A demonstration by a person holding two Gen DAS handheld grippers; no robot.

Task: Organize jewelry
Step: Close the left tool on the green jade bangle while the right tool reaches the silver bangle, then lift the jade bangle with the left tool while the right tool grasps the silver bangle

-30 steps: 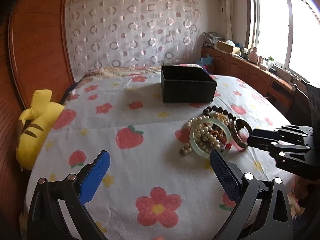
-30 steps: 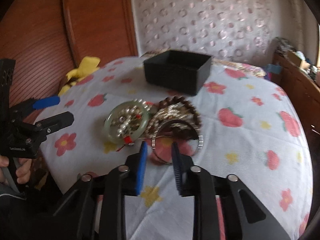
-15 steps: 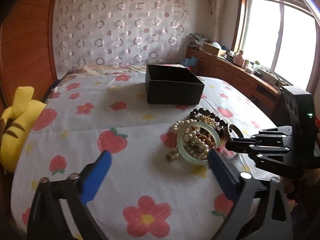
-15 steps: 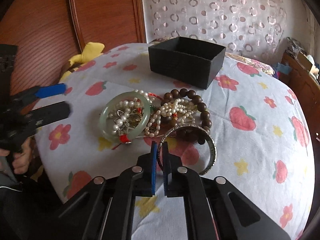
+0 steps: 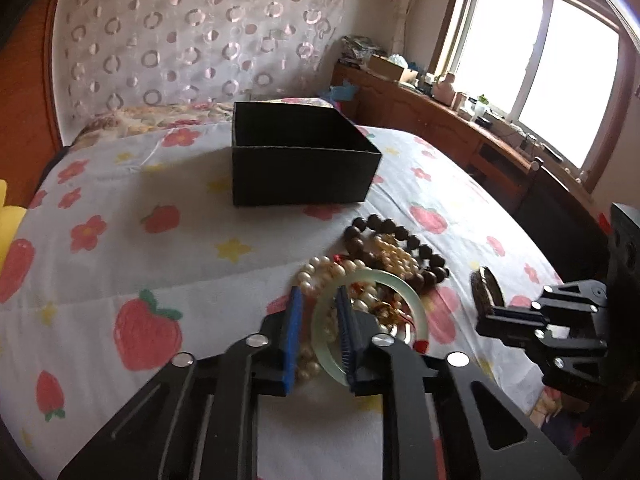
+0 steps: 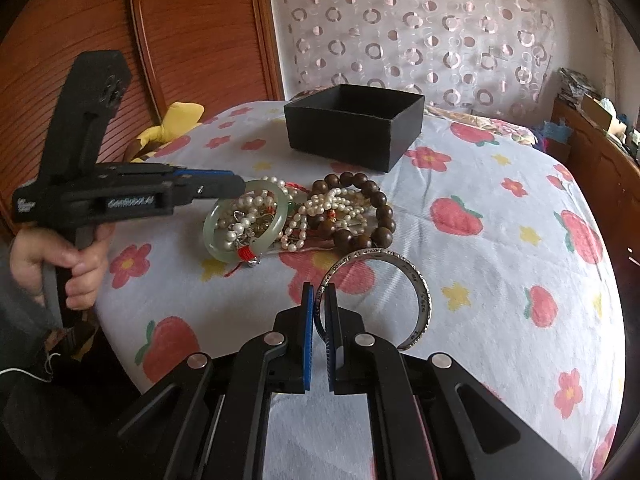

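Observation:
A jewelry pile lies on the flowered bedsheet: a pale green jade bangle (image 5: 404,292) (image 6: 224,252), pearl strands (image 6: 320,212) and a dark wooden bead bracelet (image 5: 404,240) (image 6: 376,208). My left gripper (image 5: 318,300) (image 6: 236,186) is closed around the jade bangle's near rim, one finger inside the ring and one outside. My right gripper (image 6: 319,296) (image 5: 486,310) is shut on a silver engraved cuff bangle (image 6: 416,280) (image 5: 486,286) and holds it lifted beside the pile. An open black box (image 5: 300,168) (image 6: 352,128) stands behind the pile.
A yellow plush toy (image 6: 172,124) lies at the bed's left edge by the wooden headboard (image 6: 180,32). A wooden cabinet (image 5: 440,120) with small items runs under the window (image 5: 560,64) on the right. A patterned curtain (image 5: 192,40) hangs behind the bed.
My left gripper moved right and forward and closed from wide open onto the jade bangle's rim. My right gripper closed on the silver cuff and lifted it off the sheet.

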